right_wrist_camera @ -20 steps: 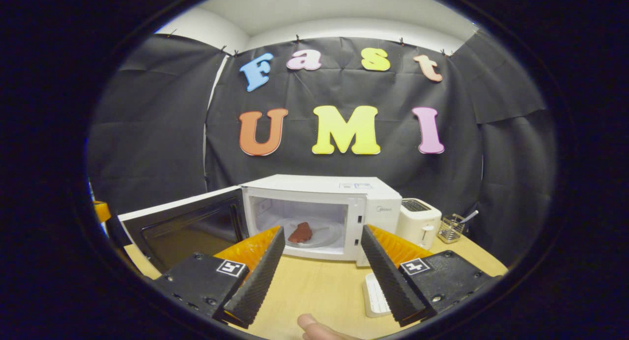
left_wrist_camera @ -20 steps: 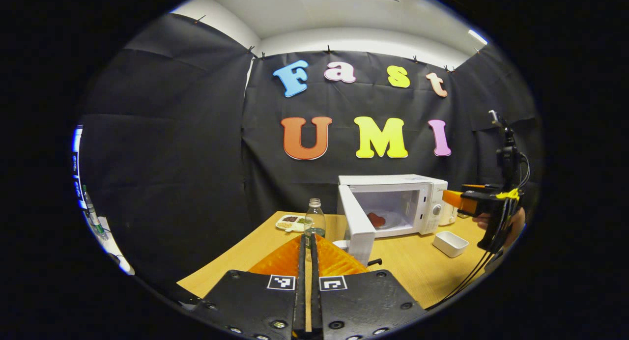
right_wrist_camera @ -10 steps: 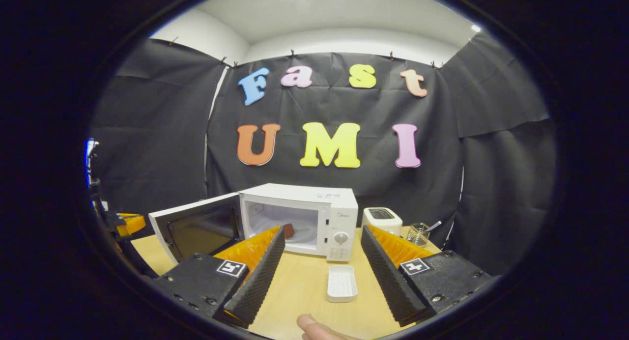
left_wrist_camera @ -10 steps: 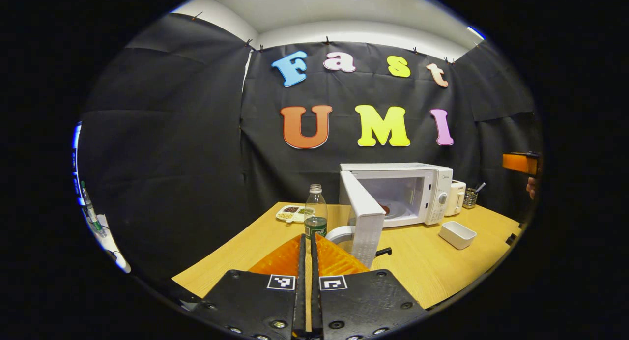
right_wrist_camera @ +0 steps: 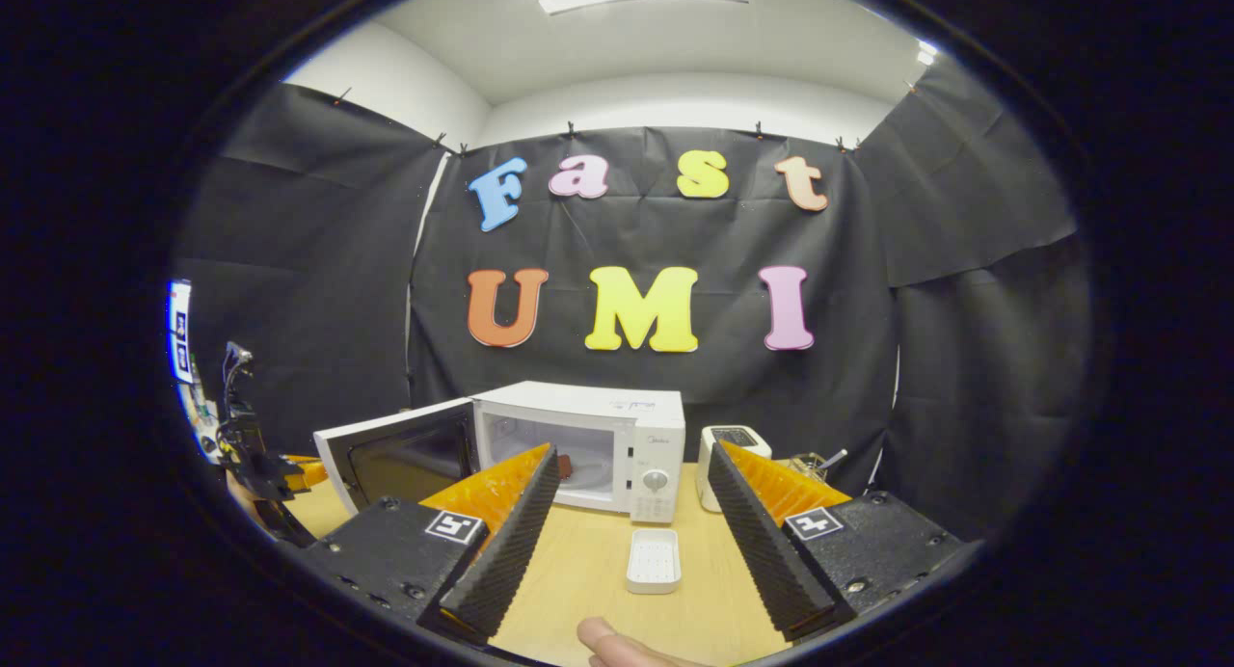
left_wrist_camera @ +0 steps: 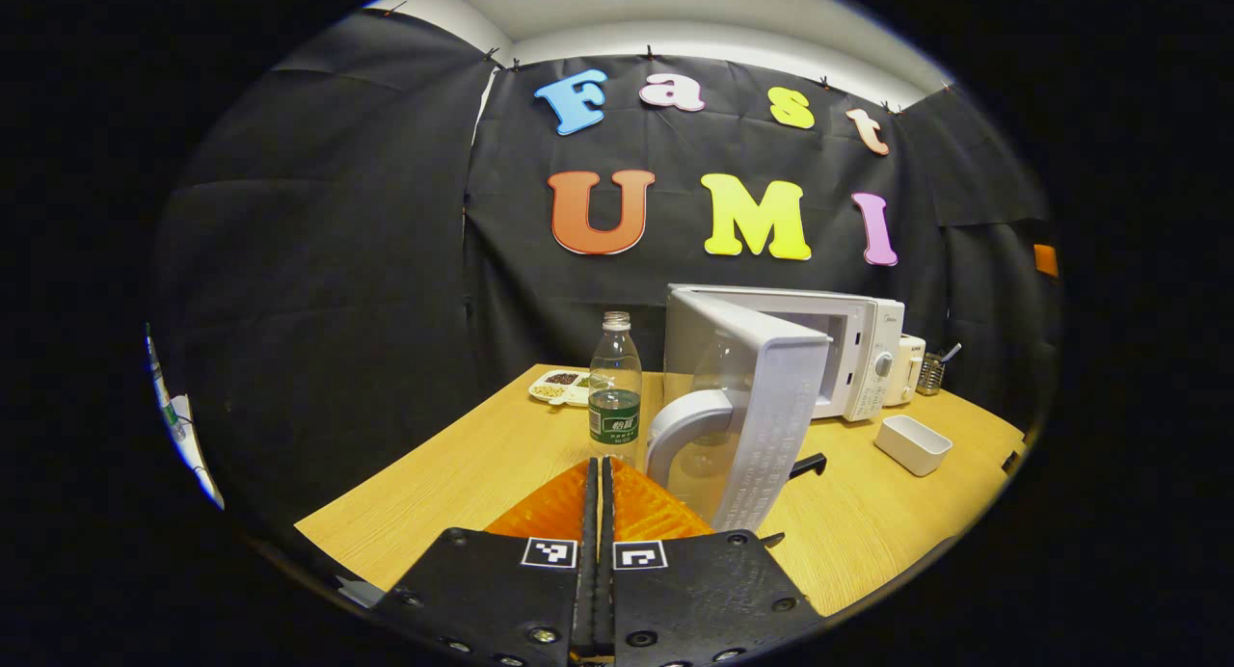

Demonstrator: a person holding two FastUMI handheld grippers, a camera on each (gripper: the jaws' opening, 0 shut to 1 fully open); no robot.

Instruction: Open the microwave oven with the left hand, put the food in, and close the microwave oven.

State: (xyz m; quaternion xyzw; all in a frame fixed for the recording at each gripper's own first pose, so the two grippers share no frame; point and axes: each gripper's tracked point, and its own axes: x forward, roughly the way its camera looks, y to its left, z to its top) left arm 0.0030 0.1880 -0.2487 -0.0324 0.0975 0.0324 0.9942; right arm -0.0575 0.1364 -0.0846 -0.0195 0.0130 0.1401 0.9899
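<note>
White door (left_wrist_camera: 747,407) stands half open, food (right_wrist_camera: 564,466) inside; I judge closing comes next: my clenched, empty left tongs (left_wrist_camera: 599,484) must push it. Right tongs (right_wrist_camera: 627,532) released.

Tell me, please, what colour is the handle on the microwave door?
The handle is light grey, on the white microwave door. It shows best in the left gripper view.

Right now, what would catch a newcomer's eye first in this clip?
The white microwave at the back of the wooden table, its door swung wide with the food already inside. The left gripper, shut and empty, points beside the door's handle; the right gripper is open.
</note>
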